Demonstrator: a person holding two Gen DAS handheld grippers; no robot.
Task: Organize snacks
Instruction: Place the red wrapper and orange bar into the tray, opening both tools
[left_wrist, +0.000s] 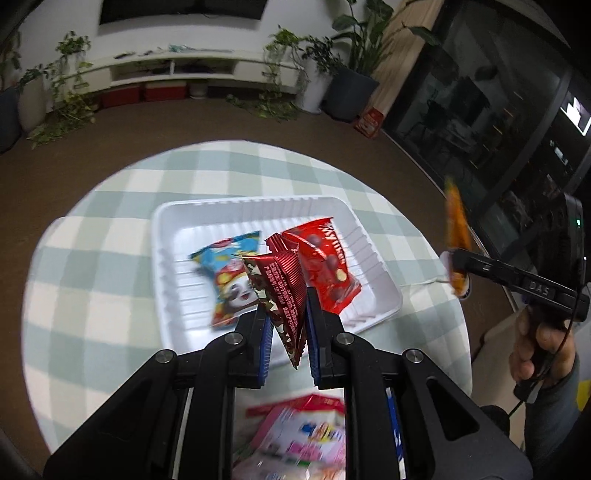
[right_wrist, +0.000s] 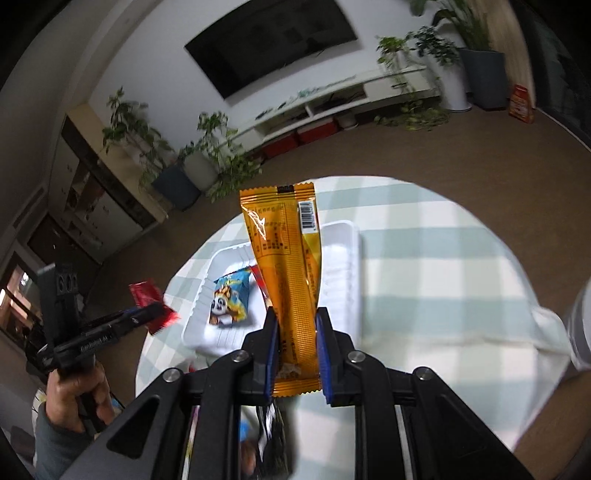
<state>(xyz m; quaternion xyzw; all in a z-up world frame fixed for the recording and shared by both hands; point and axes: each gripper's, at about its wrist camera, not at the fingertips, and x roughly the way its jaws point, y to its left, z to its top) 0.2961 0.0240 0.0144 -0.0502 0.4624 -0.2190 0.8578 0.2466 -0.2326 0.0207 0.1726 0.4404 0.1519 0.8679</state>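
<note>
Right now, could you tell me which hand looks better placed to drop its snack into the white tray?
Left, probably. The left claw holds its dark red packet directly over the white tray. The right claw, holding the orange packet, sits off the tray's side.

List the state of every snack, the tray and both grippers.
Left gripper: shut on the dark red packet.
Dark red packet: held in the air, over the tray.
Right gripper: shut on the orange packet.
Orange packet: held upright, lifted.
White tray: on the checked tablecloth, partly filled.
Blue panda packet: lying in the tray.
Red chocolate bag: lying in the tray.
</note>
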